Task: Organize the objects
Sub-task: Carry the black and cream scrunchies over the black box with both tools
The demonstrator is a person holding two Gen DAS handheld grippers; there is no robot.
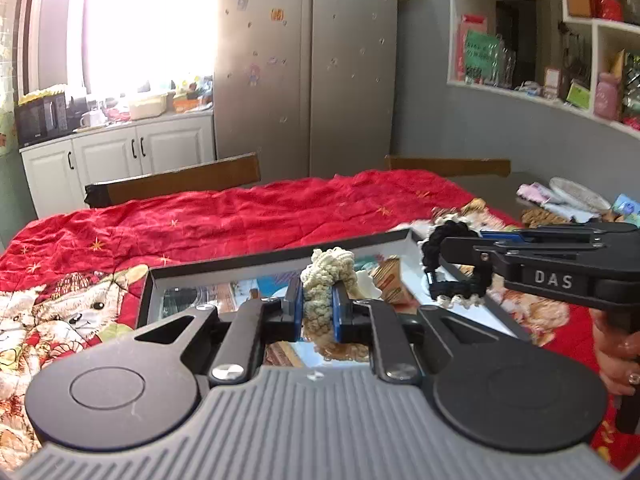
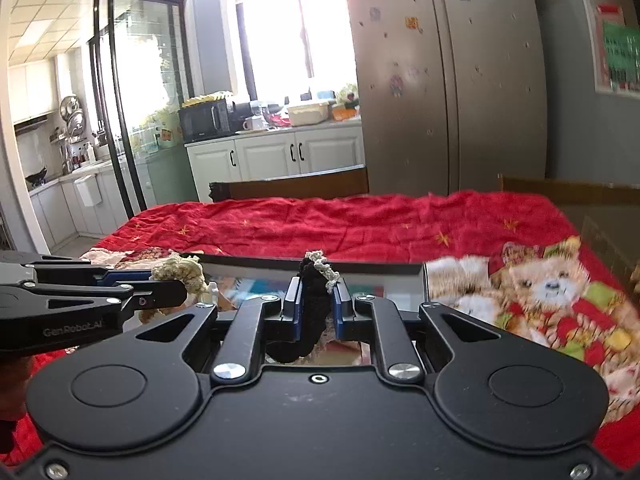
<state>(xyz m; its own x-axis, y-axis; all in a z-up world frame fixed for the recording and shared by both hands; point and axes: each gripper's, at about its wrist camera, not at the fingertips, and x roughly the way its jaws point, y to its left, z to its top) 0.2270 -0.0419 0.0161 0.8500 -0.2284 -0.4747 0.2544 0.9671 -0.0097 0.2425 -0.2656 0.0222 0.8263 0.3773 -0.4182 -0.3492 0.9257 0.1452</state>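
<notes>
The left gripper (image 1: 317, 307) pinches a cream scrunchie (image 1: 326, 280) between its blue pads; the jaws are narrow and tight on it. It looks soft, bumpy and knitted. The right gripper (image 2: 316, 305) squeezes a black scrunchie (image 2: 310, 300) with a cream lacy edge, jaws also narrow. Both hang over a flat tray (image 1: 224, 267) with a dark rim and a shiny bottom.

Only the left wrist view shows the person's hand (image 1: 616, 356) at 3 o'clock and cluttered white shelves (image 1: 528, 56) at 1 o'clock. Only the right wrist view shows a kitchen behind a glass door (image 2: 136, 92) at 10 o'clock.

The tray lies on a wrinkled red blanket (image 2: 360, 220) with teddy bears (image 2: 548, 280). Something brown lies in the tray, maybe a toy.
</notes>
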